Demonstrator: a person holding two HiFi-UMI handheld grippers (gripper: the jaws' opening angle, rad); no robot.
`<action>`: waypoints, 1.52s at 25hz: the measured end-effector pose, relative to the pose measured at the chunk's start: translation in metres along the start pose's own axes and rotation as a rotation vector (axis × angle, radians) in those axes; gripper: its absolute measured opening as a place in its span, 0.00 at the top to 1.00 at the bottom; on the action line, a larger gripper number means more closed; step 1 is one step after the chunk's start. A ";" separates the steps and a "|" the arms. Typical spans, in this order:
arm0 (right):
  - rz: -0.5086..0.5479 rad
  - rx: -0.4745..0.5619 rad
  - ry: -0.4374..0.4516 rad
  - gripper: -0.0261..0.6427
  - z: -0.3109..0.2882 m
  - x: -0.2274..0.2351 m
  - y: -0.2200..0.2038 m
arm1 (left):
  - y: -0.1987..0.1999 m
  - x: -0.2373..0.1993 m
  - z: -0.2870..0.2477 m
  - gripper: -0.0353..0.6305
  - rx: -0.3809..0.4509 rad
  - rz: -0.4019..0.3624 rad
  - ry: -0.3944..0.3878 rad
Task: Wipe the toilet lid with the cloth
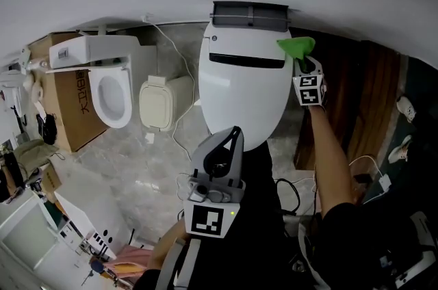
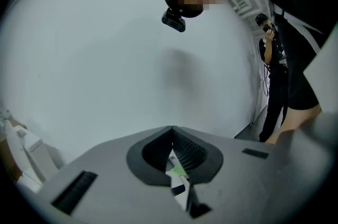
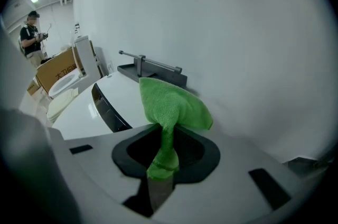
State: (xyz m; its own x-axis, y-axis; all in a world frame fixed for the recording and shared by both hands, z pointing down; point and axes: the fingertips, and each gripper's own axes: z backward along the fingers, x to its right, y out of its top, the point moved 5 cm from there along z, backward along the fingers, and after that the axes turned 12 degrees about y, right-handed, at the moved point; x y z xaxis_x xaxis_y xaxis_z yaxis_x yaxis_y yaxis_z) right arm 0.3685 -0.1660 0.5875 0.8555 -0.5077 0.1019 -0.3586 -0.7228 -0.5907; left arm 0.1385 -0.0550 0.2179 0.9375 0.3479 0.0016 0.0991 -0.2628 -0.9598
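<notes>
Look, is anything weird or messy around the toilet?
Yes. A second toilet stands beside a cardboard box, left of the main one, with a loose beige part between them: odd for a bathroom. The toilet lid looks clean; the right gripper holds the green cloth at its edge.

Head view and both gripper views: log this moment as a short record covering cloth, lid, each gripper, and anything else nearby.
cloth: green, bunched, over the lid's rear right edge; contact unclear
lid: white, closed
right gripper: shut on cloth
left gripper: shut, empty, held off the lid, nearer the person
nearby: second toilet beside a box, at the left
</notes>
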 end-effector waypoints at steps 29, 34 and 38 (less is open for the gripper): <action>0.478 -0.283 0.003 0.85 -0.052 -0.043 -0.079 | -0.063 -0.009 0.033 0.95 -0.025 0.030 -0.023; 0.582 -0.355 -0.008 0.85 -0.050 -0.065 -0.092 | -0.071 -0.005 0.045 0.95 -0.021 0.045 -0.060; 0.590 -0.394 -0.010 0.85 -0.045 -0.084 -0.109 | -0.076 -0.006 0.055 0.95 -0.015 0.046 -0.109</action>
State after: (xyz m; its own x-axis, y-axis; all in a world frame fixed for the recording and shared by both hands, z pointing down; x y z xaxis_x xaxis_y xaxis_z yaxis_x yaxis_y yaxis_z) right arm 0.3187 -0.0655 0.6792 0.4795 -0.8638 -0.1548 -0.8702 -0.4452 -0.2110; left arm 0.1072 0.0127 0.2754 0.8995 0.4306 -0.0737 0.0623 -0.2935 -0.9539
